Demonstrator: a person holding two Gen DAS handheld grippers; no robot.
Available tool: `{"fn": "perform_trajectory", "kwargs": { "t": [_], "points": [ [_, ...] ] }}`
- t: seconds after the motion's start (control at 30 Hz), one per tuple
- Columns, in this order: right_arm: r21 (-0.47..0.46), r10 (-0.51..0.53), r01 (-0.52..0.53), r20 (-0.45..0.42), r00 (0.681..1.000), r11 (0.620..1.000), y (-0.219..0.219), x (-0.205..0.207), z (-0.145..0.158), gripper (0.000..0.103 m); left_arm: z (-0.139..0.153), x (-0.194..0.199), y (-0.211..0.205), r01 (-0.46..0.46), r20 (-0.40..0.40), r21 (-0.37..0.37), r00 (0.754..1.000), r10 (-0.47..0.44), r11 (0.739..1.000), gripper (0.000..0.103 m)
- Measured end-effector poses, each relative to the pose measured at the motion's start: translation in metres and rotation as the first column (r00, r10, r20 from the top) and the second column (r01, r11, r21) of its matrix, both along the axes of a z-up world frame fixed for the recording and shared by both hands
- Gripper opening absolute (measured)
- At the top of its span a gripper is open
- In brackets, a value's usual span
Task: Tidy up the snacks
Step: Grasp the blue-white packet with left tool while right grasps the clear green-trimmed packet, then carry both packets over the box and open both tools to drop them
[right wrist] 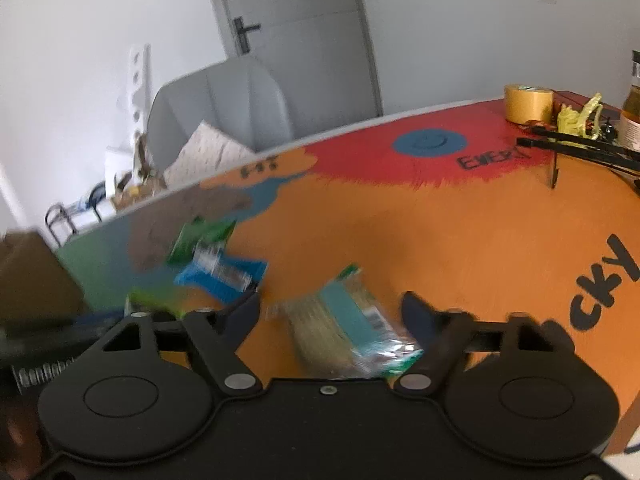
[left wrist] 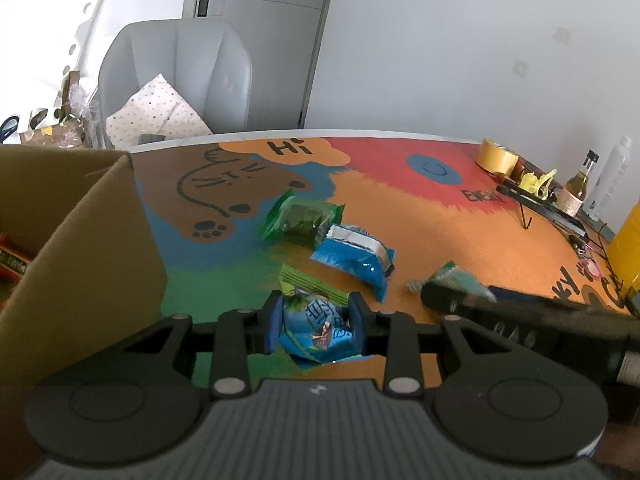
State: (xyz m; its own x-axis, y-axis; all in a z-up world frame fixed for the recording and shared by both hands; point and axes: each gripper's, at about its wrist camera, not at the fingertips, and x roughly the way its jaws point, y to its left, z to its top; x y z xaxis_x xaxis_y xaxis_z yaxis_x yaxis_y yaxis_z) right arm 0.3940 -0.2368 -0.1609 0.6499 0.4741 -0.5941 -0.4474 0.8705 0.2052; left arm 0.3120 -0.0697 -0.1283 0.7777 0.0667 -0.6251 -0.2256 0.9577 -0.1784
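The left gripper has its two blue-padded fingers pressed in on a crinkly blue snack packet, glossy film with printed characters, bulging between the pads. Just beyond its fingertips lies a flat green packet with ribbed, striped edges. Farther ahead sit a shiny blue foil pouch with a silvery crimped end and, touching its far side, a clear-windowed green wrapper holding something dark and square. To the left of this gripper rises the plain brown wall of a corrugated cardboard box, its flap tilted.

The right gripper is spread wide, black fingers well apart, with a teal and beige cracker pack lying between them on the table; the view is blurred, so I cannot tell whether either finger touches it. In the left wrist view the same pack shows past the right gripper's dark finger.

Everything rests on a smooth mat printed in orange, red, blue and green patches. Far to the right of both grippers stand a thick roll of tan tape and a glass bottle.
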Motion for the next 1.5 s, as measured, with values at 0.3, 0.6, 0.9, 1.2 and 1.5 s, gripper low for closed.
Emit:
{"fn": "perform_trajectory", "kwargs": {
  "t": [0.3,0.6,0.9,1.2,1.5],
  "points": [
    [0.003,-0.016,0.016,0.013,1.0,1.0,-0.007,-0.03,0.003,0.045,0.006,-0.021,-0.002,0.013,0.006,0.003,1.0,-0.013,1.0,0.033],
    [0.077,-0.065,0.064,0.005,0.998,0.995,-0.014,-0.062,0.008,0.045,0.02,-0.045,-0.005,0.044,0.031,-0.002,0.999,-0.044,0.999,0.033],
    [0.083,-0.076,0.072,0.054,0.996,0.994,-0.009,-0.094,0.024,0.045,0.037,-0.071,0.001,0.051,0.064,-0.005,0.997,-0.051,0.999,0.033],
    [0.118,-0.047,0.038,0.079,0.996,0.992,0.0,-0.112,0.046,0.045,0.057,-0.096,0.01,0.045,0.114,-0.004,0.992,-0.045,0.999,0.033],
    [0.146,-0.015,-0.003,0.121,0.993,0.989,0.016,-0.129,0.07,0.045,0.081,-0.118,0.033,0.031,0.161,0.011,0.986,-0.033,0.999,0.033]
  ]
}}
